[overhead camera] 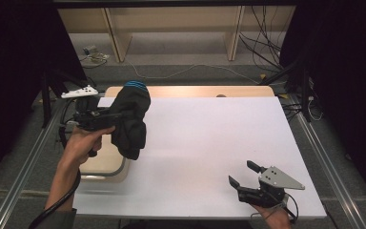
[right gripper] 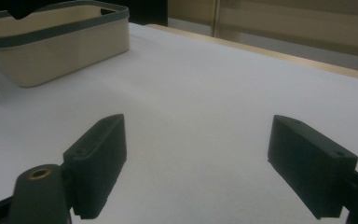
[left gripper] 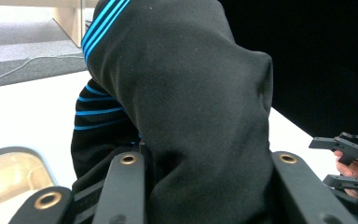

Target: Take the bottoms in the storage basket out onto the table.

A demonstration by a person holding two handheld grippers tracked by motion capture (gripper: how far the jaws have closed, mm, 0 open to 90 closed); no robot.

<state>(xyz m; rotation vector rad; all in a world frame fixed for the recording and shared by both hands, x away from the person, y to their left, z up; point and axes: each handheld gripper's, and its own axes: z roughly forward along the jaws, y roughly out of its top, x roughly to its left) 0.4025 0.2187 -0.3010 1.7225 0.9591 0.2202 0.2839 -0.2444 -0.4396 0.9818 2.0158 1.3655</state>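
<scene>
Nearest you, your right tool (overhead camera: 243, 175) rests low at the front right of the white worktop (overhead camera: 205, 143), jaws spread wide with nothing between them, apparently waiting its turn. From its own camera the two black pads frame bare white surface, with the basket (right gripper: 56, 51) well off towards the far side.

Further in, on the left, your left tool (overhead camera: 106, 117) is clenched on a black garment (overhead camera: 131, 121), lifted clear of the worktop so that it hangs in a loose bundle. It hovers just beside and partly above the cream basket (overhead camera: 102, 164) with its dark rim, a position that suggests the garment is either coming out of the basket or on its way in; which of the two cannot be told.

Up close, the garment (left gripper: 186, 116) reads as soft knit or fleece, matt black, bunched in heavy folds, with thin bright blue stripes at one end. It droops around the jaws.

Beyond the worktop's far edge, a pale wooden frame (overhead camera: 171, 28) and loose cables (overhead camera: 262, 43) sit on grey floor.
</scene>
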